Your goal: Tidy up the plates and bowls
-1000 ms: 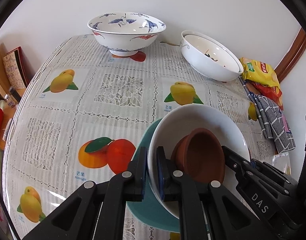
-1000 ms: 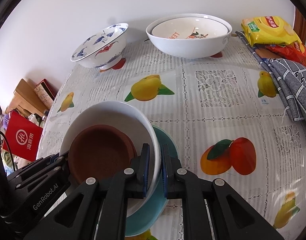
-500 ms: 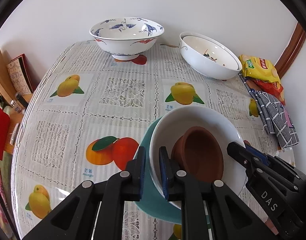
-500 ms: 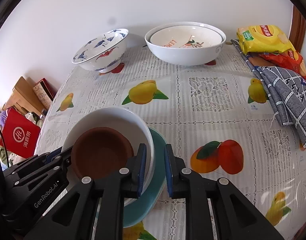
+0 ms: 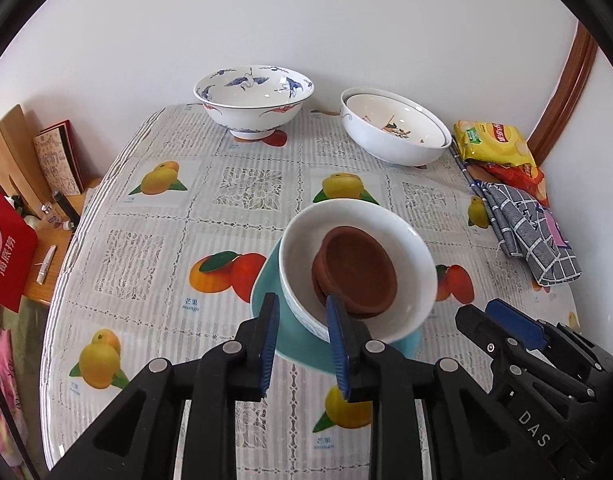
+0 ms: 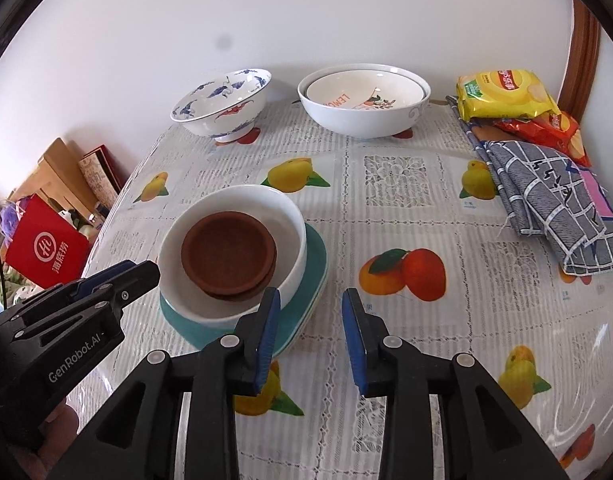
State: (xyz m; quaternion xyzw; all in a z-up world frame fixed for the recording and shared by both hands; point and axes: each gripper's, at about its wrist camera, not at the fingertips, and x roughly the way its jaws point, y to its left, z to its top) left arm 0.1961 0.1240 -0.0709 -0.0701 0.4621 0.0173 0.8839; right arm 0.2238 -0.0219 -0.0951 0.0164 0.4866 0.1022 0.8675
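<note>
A: Left wrist view is showing a white bowl (image 5: 358, 268) sitting on a teal plate (image 5: 266, 288) on the tabletop (image 5: 146, 248), with brown saucers (image 5: 356, 272) lying stacked inside it.

B: How many saucers?

A: At least two; a second rim is peeking out underneath, and I cannot tell whether more are lying below. The left gripper (image 5: 304, 344) is standing apart: its jaws have just been opening, and the bowl's near rim is lying in line between the blue pads without them pressing on it.

B: And the right wrist view?

A: The right gripper (image 6: 311, 334) is gaping too, its jaws having just been opening, with bare tablecloth between them, just beside the teal plate.

B: What else is holding something?

A: At the far edge a large white bowl (image 6: 364, 114) is holding a smaller bowl (image 6: 362, 94) nested inside; the smaller one's printed lettering is partly cut off. The blue-patterned bowl (image 6: 222, 106) beside it is sitting empty. On the right, snack bags (image 6: 506, 96) are lying partly under a grey checked cloth (image 6: 554, 208).
</note>
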